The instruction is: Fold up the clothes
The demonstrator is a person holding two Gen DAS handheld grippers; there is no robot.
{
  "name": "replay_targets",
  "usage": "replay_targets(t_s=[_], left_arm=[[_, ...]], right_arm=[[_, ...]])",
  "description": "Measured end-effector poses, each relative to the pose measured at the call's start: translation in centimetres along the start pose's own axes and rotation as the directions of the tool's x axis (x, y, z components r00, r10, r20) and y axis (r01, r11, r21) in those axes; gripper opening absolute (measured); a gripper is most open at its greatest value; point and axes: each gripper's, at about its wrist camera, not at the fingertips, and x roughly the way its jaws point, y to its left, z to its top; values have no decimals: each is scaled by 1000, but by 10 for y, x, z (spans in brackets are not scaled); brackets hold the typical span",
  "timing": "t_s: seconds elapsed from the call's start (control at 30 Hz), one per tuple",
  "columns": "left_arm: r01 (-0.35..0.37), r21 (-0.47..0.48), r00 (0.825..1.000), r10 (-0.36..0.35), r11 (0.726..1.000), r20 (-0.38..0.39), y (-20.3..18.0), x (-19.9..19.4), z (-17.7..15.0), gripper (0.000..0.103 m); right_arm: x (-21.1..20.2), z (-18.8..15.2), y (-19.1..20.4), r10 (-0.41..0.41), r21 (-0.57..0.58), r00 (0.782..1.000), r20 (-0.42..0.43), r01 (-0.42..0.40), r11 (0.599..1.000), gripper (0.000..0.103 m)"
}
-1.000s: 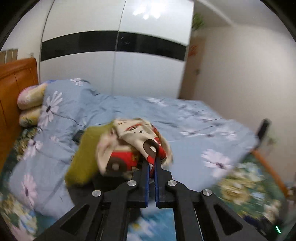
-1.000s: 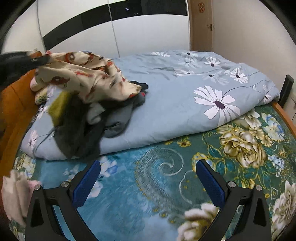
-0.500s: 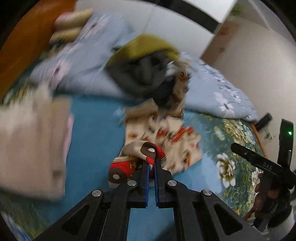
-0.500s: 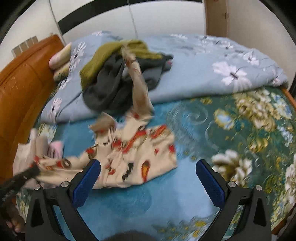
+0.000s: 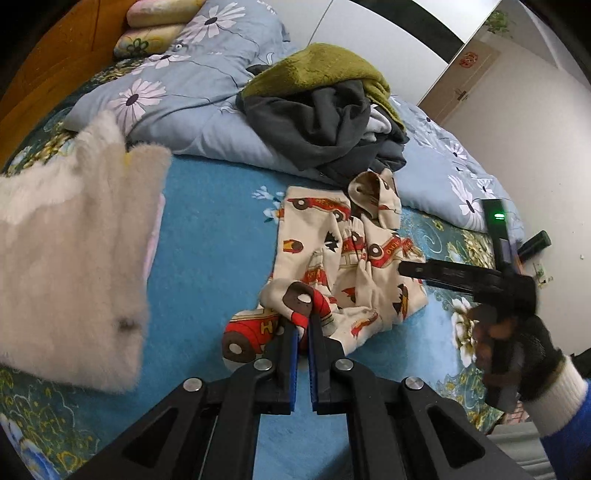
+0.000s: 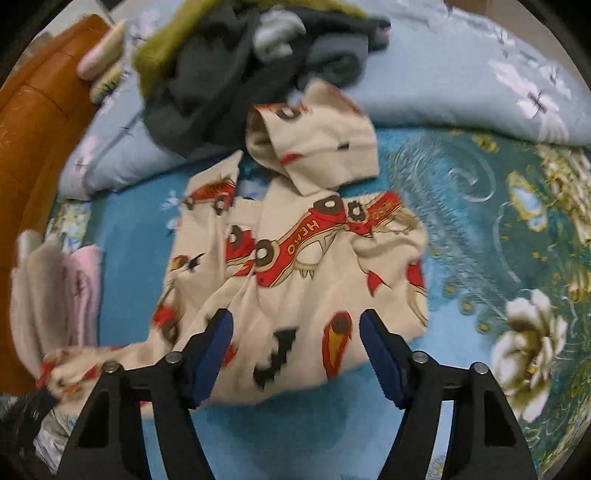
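Observation:
A cream garment with red car prints (image 5: pixel 343 254) lies crumpled on the blue floral bedsheet (image 5: pixel 210 236). My left gripper (image 5: pixel 303 321) is shut on one corner of it, near the bed's front. In the right wrist view the same garment (image 6: pixel 303 258) fills the middle. My right gripper (image 6: pixel 295 332) is open, its blue pads (image 6: pixel 218 343) hovering just over the garment's near edge. The right gripper also shows in the left wrist view (image 5: pixel 461 273), held by a gloved hand.
A pile of grey and olive-green clothes (image 5: pixel 325 99) sits on the light-blue flowered duvet (image 5: pixel 184 92) behind. Folded fluffy beige and pink items (image 5: pixel 70 243) lie at the left. Wooden headboard (image 6: pixel 33 122) at far left, pillows (image 5: pixel 155 22) beside it.
The car-print garment was pulled off the pile and down onto the sheet by my left gripper. My right gripper moved in close over it, its fingers narrower than before but still open.

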Motion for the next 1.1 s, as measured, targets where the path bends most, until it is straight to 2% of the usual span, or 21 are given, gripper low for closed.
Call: replay_targets(t_s=[0.03,0.1,0.13,0.17,0.23,0.3,0.37,0.47,0.53,0.6,0.67,0.73,0.77,0.8,0.83,0.87,0.9,0.93,1.0,1.03,1.1], left_arm=[[0,-1,1000,0,1000,-2,2,0,2,5],[1,1,1000,-1,1000,-4,5,2,7,5],[1,4,1000,-1,1000,-3,5,3,9,5],[-1,10,1000,1,1000,-2,4,4,13,5],[-2,27,1000,2,1000,3,1,5,22,5],[13,57,999,-15,998,31,-8,2,39,5],[30,108,995,-40,994,91,-27,-5,67,5],[112,185,968,-150,976,202,-72,-29,120,5],[162,266,937,-233,950,261,-114,-50,151,5],[201,347,902,-312,916,300,-156,-70,176,5],[248,423,856,-402,871,326,-198,-89,196,5],[301,478,807,-488,825,334,-233,-102,209,5],[314,495,797,-508,810,327,-245,-102,209,5],[326,510,787,-527,796,319,-257,-101,210,5],[324,521,794,-526,790,304,-265,-92,206,5],[322,529,803,-523,785,287,-272,-81,201,5],[306,508,843,-477,805,249,-265,-55,192,5],[287,487,879,-429,825,208,-258,-28,183,5],[245,449,936,-329,860,121,-243,24,164,5],[220,431,958,-278,875,75,-236,51,155,5],[167,399,985,-173,901,-21,-221,104,137,5]], right_arm=[[9,3,-2,-3,27,1000,-26,4,1000,61],[23,8,-7,-12,81,997,-70,18,997,43],[29,9,-11,-7,112,996,-86,16,994,22],[32,9,-14,1,133,995,-97,12,991,6],[29,9,-21,25,167,996,-89,-9,986,4],[11,13,-28,40,173,998,-37,-33,984,3],[-24,25,-41,48,182,998,51,-56,982,2],[-103,46,-62,19,180,973,229,-62,982,2],[-170,56,-77,-21,189,933,358,-50,981,2],[-241,59,-94,-82,205,871,485,-22,979,2],[-308,52,-109,-169,235,786,595,31,972,2],[-377,30,-123,-266,281,673,690,89,956,2],[-397,19,-126,-297,300,633,715,107,948,2],[-413,5,-129,-322,315,602,730,121,941,2],[-423,-10,-132,-346,328,588,731,141,934,2],[-419,-19,-133,-361,330,601,713,167,929,2],[-414,-28,-134,-376,330,616,693,193,924,2],[-398,-36,-135,-386,318,653,652,226,921,3],[-349,-50,-135,-358,277,752,553,240,930,3],[-313,-64,-136,-322,257,816,479,221,941,3],[-254,-85,-135,-256,268,895,365,163,950,3]])
